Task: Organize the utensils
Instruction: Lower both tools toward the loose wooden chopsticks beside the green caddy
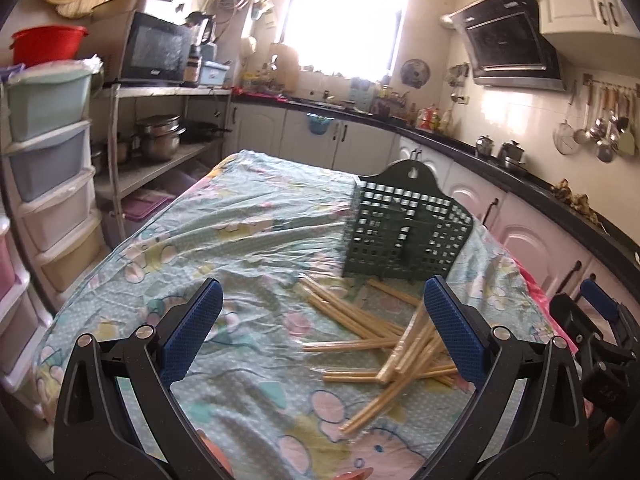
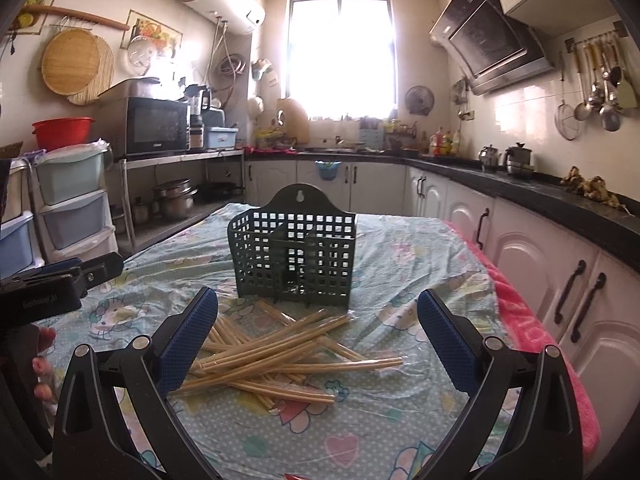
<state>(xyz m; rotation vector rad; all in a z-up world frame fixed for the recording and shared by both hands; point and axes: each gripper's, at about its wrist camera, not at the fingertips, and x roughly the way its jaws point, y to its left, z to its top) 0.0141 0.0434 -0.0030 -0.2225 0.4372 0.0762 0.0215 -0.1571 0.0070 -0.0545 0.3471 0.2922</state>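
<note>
Left wrist: our left gripper (image 1: pixel 322 308) hovers wide open, holding nothing; the chopsticks (image 1: pixel 384 340) lie ahead toward its right finger, the holder (image 1: pixel 404 232) beyond them

Right wrist: our right gripper (image 2: pixel 318 320) gapes empty over the chopsticks (image 2: pixel 280 356), holder (image 2: pixel 294 256) straight ahead. We should pinch one stick mid-length, lift it level, then tip it in

Right gripper (image 1: pixel 600 312) cut off at frame edge; chopsticks (image 1: pixel 400 344) partly behind blue pad.
</note>
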